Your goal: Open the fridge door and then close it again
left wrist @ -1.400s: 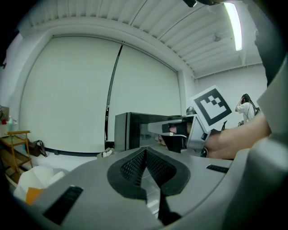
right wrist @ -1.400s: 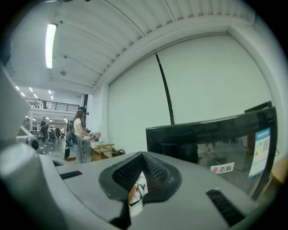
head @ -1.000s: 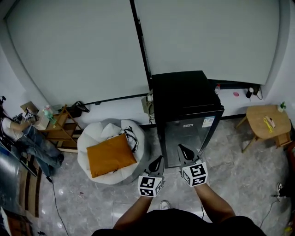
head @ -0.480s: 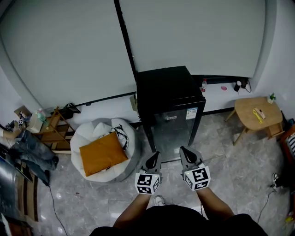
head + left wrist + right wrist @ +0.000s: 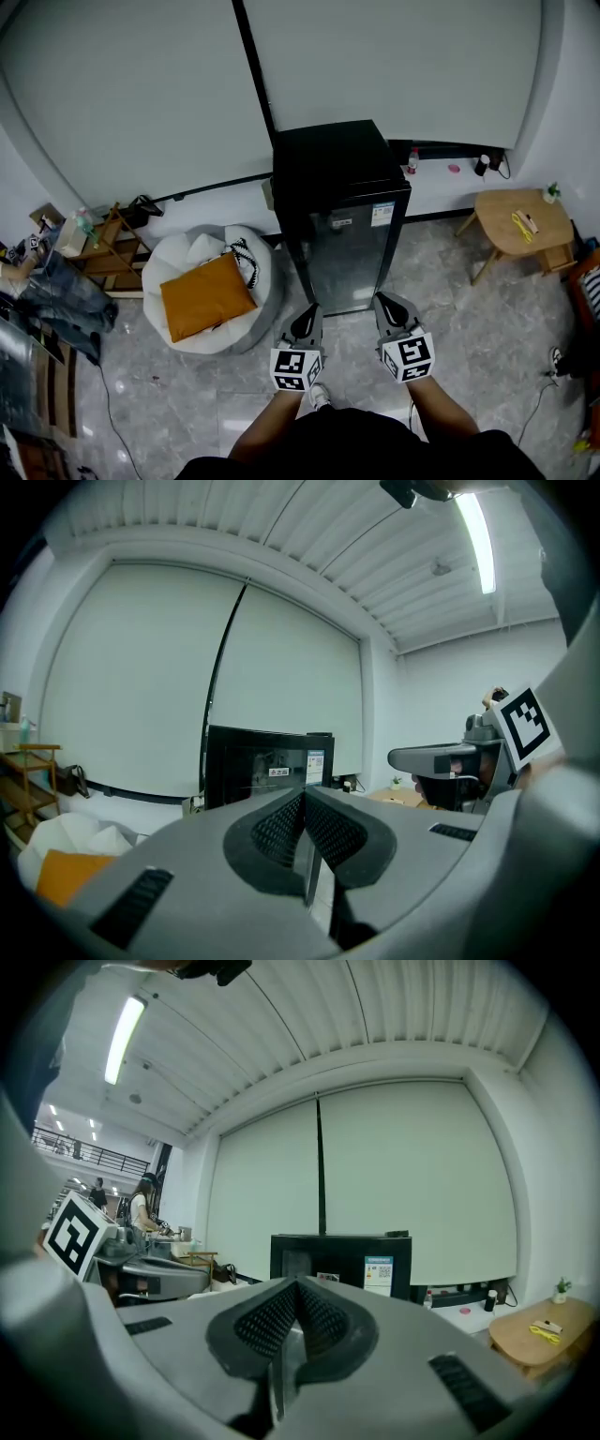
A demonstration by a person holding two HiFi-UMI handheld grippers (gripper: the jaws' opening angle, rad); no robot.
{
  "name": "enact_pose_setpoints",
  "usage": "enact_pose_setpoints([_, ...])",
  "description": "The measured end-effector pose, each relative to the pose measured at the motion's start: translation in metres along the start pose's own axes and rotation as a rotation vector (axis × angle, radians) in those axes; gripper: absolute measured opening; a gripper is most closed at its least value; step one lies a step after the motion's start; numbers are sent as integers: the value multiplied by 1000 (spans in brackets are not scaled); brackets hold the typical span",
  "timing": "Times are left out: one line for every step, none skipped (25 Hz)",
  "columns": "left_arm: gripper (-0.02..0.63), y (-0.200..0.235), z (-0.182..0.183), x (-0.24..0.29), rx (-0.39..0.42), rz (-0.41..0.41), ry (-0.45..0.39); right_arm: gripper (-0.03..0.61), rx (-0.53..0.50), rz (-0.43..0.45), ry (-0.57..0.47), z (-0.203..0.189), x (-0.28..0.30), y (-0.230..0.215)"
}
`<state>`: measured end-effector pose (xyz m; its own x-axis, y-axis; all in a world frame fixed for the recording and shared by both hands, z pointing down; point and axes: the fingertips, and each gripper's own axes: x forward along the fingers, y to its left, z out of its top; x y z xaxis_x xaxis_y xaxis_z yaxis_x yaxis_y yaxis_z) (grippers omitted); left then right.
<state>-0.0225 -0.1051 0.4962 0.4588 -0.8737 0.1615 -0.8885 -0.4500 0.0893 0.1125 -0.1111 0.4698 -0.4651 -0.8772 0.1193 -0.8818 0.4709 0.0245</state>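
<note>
Fridge (image 5: 342, 216): black, standing on the pale stone floor (image 5: 469, 347) against the back wall, below two large grey blinds. The door is seen shut, its glossy front facing the person, with labels stuck near the top edge.

Left gripper (image 5: 305, 323): held low in front of the person, pointed at the bottom of the fridge front and short of it, not touching. In the left gripper view the fingers are pressed together along their ribbed pads, and nothing is held between them.

Right gripper (image 5: 392, 307): held beside the left one, a little further forward, also aimed at the fridge and clear of it. In the right gripper view the fingers are likewise closed against each other, empty. The fridge is framed just above the fingertips in both gripper views.

To the left of the fridge a white beanbag (image 5: 187, 267) is noted, with an orange cushion (image 5: 206, 298) laid on top. Further left a wooden rack (image 5: 108, 253) is set by the wall. To the right a low wooden stool (image 5: 520, 225) is placed well apart from the fridge, with a small yellow item on it. A small bottle (image 5: 413, 161) is seen on the ledge just behind the fridge's right corner.

A person (image 5: 145, 1206) is seen far off at the left of the right gripper view.
</note>
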Motion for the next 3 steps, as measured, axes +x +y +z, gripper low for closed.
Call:
enact_pose_setpoints([21,-2,0,-2,2,0,1,17,1,-2,0,-1,-2,-1])
enact_pose_setpoints([21,-4,0,-3,4,0,1,17,2,-3,0,-1,-5,-1])
enact_pose_setpoints([21,-6,0,-5,6,-1,1,17,3,-5,0,-2,-7,-1])
